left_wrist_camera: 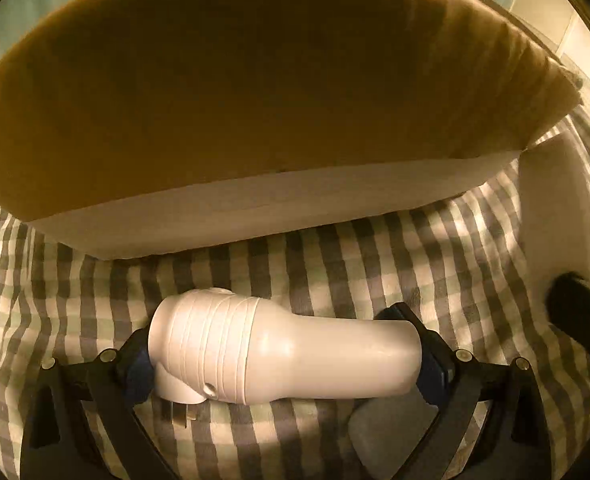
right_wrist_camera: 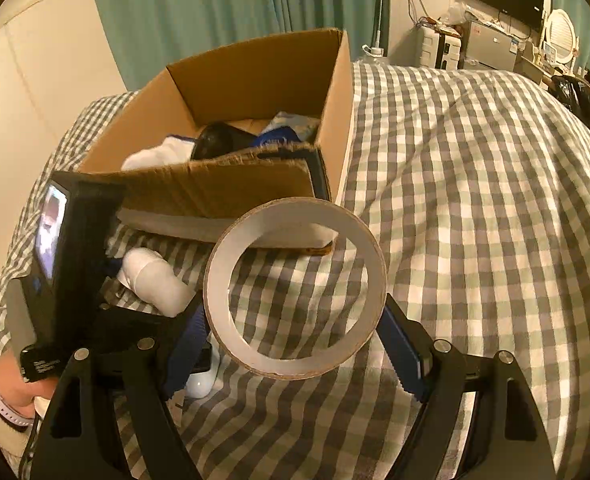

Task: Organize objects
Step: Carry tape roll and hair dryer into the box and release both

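Now the left gripper (left_wrist_camera: 283, 354) pinches a white plug adapter (left_wrist_camera: 279, 350) crosswise btwn its pads, just above the checked bedspread (left_wrist_camera: 335, 264). Right gripper (right_wrist_camera: 295, 326) clamps a tape roll (right_wrist_camera: 295, 288) upright by its rim, hole facing the cam. Cardboard box (right_wrist_camera: 231, 80) sits open on the bed w/ dark and white items inside, prob. clothing, too blurred to tell.
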The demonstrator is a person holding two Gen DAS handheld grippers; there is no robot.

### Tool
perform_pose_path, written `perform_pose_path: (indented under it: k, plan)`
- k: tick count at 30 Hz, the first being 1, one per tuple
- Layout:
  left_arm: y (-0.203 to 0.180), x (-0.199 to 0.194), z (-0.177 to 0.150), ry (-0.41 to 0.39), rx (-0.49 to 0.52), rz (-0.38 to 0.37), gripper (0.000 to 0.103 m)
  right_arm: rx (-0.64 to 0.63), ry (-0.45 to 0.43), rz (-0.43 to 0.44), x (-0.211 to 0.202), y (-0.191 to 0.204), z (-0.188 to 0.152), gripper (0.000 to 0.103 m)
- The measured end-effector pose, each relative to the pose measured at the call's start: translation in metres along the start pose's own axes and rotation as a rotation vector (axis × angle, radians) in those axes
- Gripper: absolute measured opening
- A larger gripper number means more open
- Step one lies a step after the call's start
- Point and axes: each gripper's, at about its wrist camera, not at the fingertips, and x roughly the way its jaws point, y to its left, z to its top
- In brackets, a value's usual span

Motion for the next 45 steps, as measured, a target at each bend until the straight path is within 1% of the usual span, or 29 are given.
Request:
perform_pose_path:
  k: [2, 4, 6, 7, 9, 11, 13, 15, 17, 19, 20, 23, 25, 26, 27, 30, 33, 34, 36, 39, 41, 43, 45]
  plan:
    - [0.001, -0.005, -0.003, -0.005, 0.0, -0.027, 0.102, 0.001, 0.012, -0.014, 0.004, 0.0, -0.002, 0.08]
    - [0.002, -0.014, -0.007, -0.011, -0.006, -0.037, 0.102, -0.004, 0.005, -0.016, 0.002, 0.002, -0.004, 0.08]
    - [0.003, -0.023, -0.01, -0.01, -0.007, -0.017, 0.102, -0.012, -0.013, -0.024, -0.003, 0.004, -0.004, 0.08]
    - [0.004, -0.029, -0.013, -0.01, 0.001, 0.011, 0.102, -0.015, -0.019, -0.029, -0.005, 0.006, -0.005, 0.08]
    - [0.006, -0.039, -0.017, -0.02, 0.006, 0.035, 0.102, -0.023, -0.011, -0.034, -0.007, 0.008, -0.006, 0.08]
    - [0.01, -0.051, -0.02, -0.047, -0.005, 0.002, 0.102, -0.03, 0.0, -0.03, -0.009, 0.011, -0.008, 0.08]
    - [0.016, -0.062, -0.022, -0.07, -0.025, -0.003, 0.102, -0.036, -0.002, -0.034, -0.015, 0.013, -0.009, 0.08]
    - [0.02, -0.073, -0.024, -0.084, -0.04, -0.001, 0.102, -0.044, 0.006, -0.04, -0.022, 0.016, -0.009, 0.08]
    - [0.027, -0.091, -0.025, -0.105, -0.055, -0.017, 0.102, -0.063, 0.002, -0.068, -0.033, 0.022, -0.01, 0.08]
    - [0.035, -0.107, -0.026, -0.123, -0.068, -0.021, 0.102, -0.083, -0.014, -0.101, -0.046, 0.026, -0.011, 0.08]
    - [0.031, -0.116, -0.019, -0.135, -0.067, -0.018, 0.102, -0.09, -0.026, -0.11, -0.054, 0.028, -0.01, 0.08]
    - [0.041, -0.145, -0.018, -0.181, -0.076, -0.018, 0.102, -0.091, -0.052, -0.117, -0.075, 0.031, -0.005, 0.08]
    - [0.048, -0.163, -0.011, -0.217, -0.085, -0.025, 0.102, -0.088, -0.075, -0.111, -0.09, 0.033, 0.003, 0.08]
    - [0.049, -0.17, -0.003, -0.234, -0.084, -0.022, 0.102, -0.087, -0.095, -0.106, -0.099, 0.034, 0.01, 0.08]
    - [0.053, -0.178, -0.003, -0.251, -0.082, -0.016, 0.102, -0.087, -0.111, -0.103, -0.106, 0.036, 0.016, 0.08]
    - [0.053, -0.197, 0.022, -0.299, -0.083, 0.01, 0.102, -0.095, -0.153, -0.087, -0.125, 0.043, 0.041, 0.08]
    - [0.059, -0.201, 0.043, -0.311, -0.11, 0.003, 0.102, -0.105, -0.189, -0.072, -0.133, 0.048, 0.07, 0.08]
    - [0.061, -0.199, 0.055, -0.311, -0.115, 0.003, 0.102, -0.098, -0.194, -0.053, -0.131, 0.048, 0.082, 0.08]
    - [0.06, -0.197, 0.07, -0.315, -0.103, 0.017, 0.102, -0.08, -0.197, -0.027, -0.126, 0.048, 0.097, 0.08]
    - [0.056, -0.181, 0.093, -0.317, -0.051, 0.048, 0.102, -0.056, -0.186, 0.02, -0.108, 0.046, 0.121, 0.08]
    - [0.054, -0.168, 0.108, -0.325, -0.022, 0.055, 0.102, -0.053, -0.184, 0.023, -0.092, 0.044, 0.136, 0.08]
    - [0.055, -0.154, 0.122, -0.35, -0.011, 0.075, 0.102, -0.043, -0.174, 0.032, -0.072, 0.039, 0.149, 0.08]
    - [0.057, -0.141, 0.133, -0.343, 0.007, 0.058, 0.102, -0.036, -0.157, 0.031, -0.051, 0.034, 0.159, 0.08]
